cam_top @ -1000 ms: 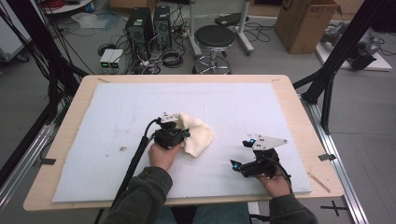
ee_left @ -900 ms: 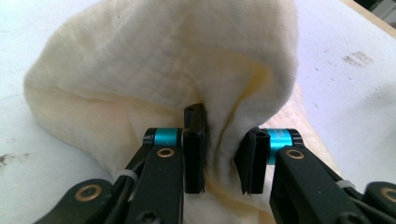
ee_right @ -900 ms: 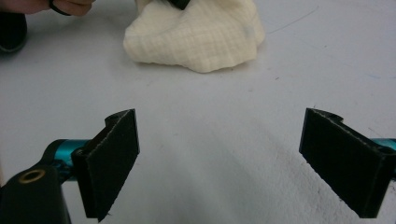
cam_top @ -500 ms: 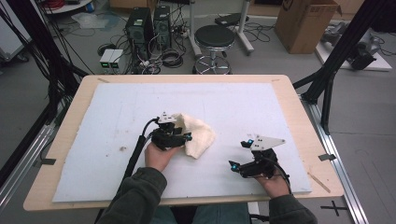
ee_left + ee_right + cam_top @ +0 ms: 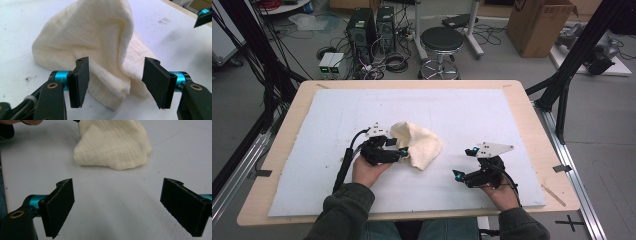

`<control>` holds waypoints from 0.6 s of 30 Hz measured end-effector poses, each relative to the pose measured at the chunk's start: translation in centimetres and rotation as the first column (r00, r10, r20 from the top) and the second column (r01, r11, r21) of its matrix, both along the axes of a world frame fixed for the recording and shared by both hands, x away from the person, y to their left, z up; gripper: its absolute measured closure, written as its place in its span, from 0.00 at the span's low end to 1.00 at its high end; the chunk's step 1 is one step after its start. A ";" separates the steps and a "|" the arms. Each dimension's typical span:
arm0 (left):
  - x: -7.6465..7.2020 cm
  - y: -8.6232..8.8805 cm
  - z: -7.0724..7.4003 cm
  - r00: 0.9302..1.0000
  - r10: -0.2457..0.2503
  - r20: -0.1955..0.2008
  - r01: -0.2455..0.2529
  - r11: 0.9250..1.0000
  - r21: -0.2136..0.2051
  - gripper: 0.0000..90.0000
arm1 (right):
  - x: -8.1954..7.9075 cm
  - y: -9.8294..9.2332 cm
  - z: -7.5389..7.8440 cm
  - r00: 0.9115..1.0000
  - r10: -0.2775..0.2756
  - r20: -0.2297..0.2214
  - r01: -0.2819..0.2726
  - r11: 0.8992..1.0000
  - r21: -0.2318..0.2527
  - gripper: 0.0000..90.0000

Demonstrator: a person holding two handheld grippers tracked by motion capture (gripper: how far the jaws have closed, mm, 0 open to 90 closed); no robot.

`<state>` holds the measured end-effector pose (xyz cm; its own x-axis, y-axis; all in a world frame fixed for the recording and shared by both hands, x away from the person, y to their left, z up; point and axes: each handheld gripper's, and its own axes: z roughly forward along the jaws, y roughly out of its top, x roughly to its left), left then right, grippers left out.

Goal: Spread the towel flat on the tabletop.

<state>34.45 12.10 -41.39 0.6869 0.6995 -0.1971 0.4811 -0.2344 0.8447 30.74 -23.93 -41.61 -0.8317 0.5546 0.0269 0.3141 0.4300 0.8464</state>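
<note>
Left gripper [image 5: 117,82] w/ jaws apart, having just been opening; pads clear of the cream cloth [image 5: 90,42], which sits bunched just beyond them, its lower fold between the two pads but untouched. Cloth rises in a peak, ribbed weave, resting on the white table cover [image 5: 20,30]. Top right corner: tip of the other gripper [image 5: 203,17], black w/ teal.
</note>
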 end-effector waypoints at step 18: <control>0.2 -0.4 -2.0 0.994 -0.076 -0.072 0.083 0.991 0.100 0.65 | 2.3 5.7 0.4 0.992 0.122 -0.031 -0.123 0.992 -0.023 0.27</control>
<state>34.66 11.74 -43.42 0.7289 0.6618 -0.1754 0.5129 -0.3582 0.7801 33.03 -18.22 -41.22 -0.8926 0.4491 0.0400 0.2824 0.4877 0.8261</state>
